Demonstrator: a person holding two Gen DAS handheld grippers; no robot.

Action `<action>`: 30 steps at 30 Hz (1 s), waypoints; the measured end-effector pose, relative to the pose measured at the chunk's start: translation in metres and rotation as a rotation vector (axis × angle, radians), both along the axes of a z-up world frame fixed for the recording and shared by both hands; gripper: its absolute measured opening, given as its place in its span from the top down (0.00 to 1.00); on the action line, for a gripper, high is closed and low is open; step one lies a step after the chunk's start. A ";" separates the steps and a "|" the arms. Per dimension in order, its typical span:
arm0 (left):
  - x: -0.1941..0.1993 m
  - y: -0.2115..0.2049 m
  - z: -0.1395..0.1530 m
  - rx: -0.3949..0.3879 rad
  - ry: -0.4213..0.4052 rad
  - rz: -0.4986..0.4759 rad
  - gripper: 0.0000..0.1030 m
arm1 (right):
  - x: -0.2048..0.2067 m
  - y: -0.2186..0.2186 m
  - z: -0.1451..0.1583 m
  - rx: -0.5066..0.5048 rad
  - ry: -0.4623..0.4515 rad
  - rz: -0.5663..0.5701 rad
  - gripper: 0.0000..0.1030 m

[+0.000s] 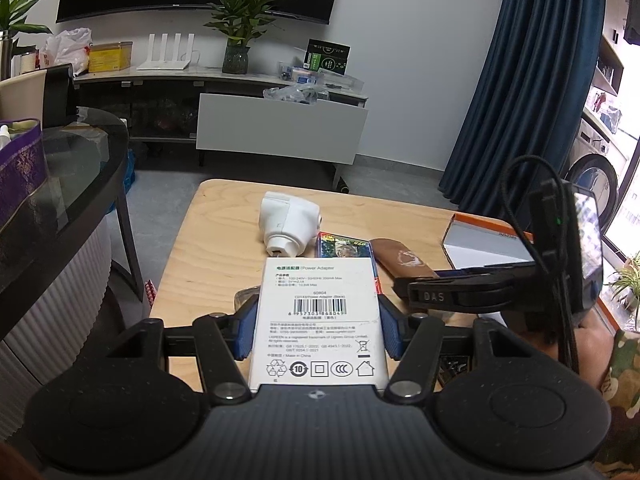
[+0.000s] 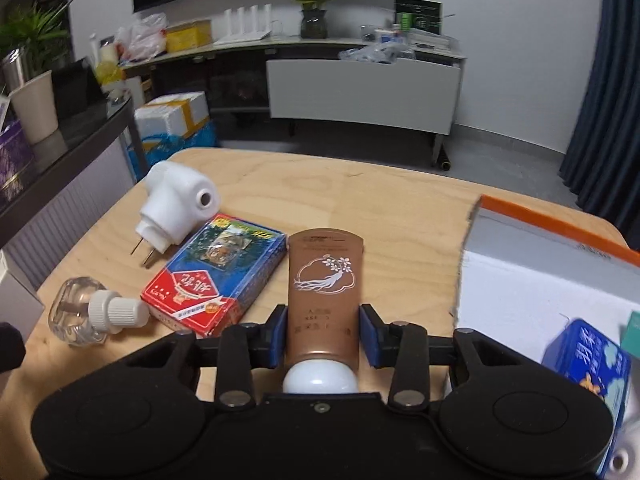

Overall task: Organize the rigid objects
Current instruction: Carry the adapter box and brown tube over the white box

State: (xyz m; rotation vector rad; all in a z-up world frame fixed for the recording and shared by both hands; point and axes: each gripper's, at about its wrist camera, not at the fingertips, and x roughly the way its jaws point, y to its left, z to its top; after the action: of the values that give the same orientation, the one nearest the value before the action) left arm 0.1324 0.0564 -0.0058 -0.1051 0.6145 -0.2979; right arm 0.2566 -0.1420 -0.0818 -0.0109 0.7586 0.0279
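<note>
Fingers of left gripper (image 1: 318, 320) clamped on white box (image 1: 318, 320), label reads "Power Adapter", "Made in China", held over wooden table (image 1: 216, 232). Right gripper (image 2: 323, 336) pads flank brown tube (image 2: 325, 292), white cap toward camera; contact hard to tell. Orange-edged box (image 2: 560, 276) holds blue pack (image 2: 588, 364). Card deck (image 2: 216, 276), white plug-in unit (image 2: 176, 204), clear bottle (image 2: 88, 312) lie on table.

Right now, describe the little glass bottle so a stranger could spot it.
On the wooden table, look left of the red-and-blue card box. The small glass bottle lies on its side there, the only clear thing, with a ribbed white cap.
</note>
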 end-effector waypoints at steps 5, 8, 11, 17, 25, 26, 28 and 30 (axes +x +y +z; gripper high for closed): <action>0.001 -0.004 0.000 0.006 -0.008 0.003 0.42 | -0.018 -0.008 0.018 0.025 -0.055 -0.013 0.55; 0.000 -0.007 0.000 0.019 -0.015 0.005 0.42 | -0.035 -0.012 0.036 0.043 -0.104 -0.022 0.55; -0.003 -0.011 0.000 0.029 -0.023 0.003 0.42 | -0.056 -0.017 0.052 0.037 -0.139 -0.026 0.55; -0.011 -0.022 0.006 0.038 -0.014 0.021 0.42 | -0.109 -0.032 0.073 0.004 -0.187 -0.066 0.55; -0.037 -0.060 0.027 0.038 -0.032 0.018 0.42 | -0.169 -0.064 0.086 0.025 -0.218 -0.149 0.55; -0.041 -0.065 0.028 0.037 -0.037 0.013 0.42 | -0.175 -0.068 0.086 0.027 -0.220 -0.162 0.55; -0.048 -0.077 0.031 0.038 -0.040 -0.001 0.42 | -0.186 -0.075 0.086 0.042 -0.223 -0.184 0.55; -0.055 -0.087 0.033 0.029 -0.041 -0.013 0.42 | -0.196 -0.082 0.087 0.048 -0.228 -0.202 0.55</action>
State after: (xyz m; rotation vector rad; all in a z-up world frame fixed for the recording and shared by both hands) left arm 0.0770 -0.0306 0.0268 -0.0664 0.5785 -0.3032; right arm 0.0605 -0.2243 0.0048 0.1071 0.5284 -0.1456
